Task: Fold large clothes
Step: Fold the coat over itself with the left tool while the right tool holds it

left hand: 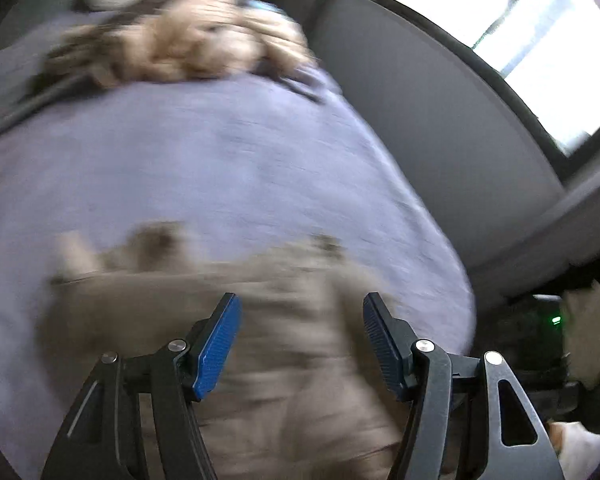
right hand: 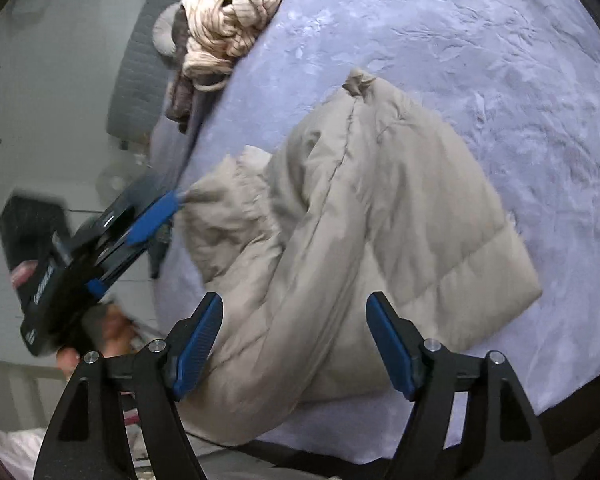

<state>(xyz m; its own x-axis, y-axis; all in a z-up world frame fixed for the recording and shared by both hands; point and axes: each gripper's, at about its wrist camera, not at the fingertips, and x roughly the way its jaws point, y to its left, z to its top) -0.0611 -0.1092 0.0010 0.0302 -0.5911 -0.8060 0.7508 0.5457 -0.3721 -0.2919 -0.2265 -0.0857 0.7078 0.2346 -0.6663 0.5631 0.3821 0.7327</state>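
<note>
Two hand-held grippers over a beige quilted puffer jacket lying on a lavender-covered bed: left hand-held gripper and right hand-held gripper both spread wide, gripping nothing; striped cream garment heap at the bed's far end.

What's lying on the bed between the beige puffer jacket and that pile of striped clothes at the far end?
Nothing. In the right wrist view, only bare lavender bedspread separates the beige puffer jacket from the striped clothes pile. The blurred left wrist view appears to agree.
</note>
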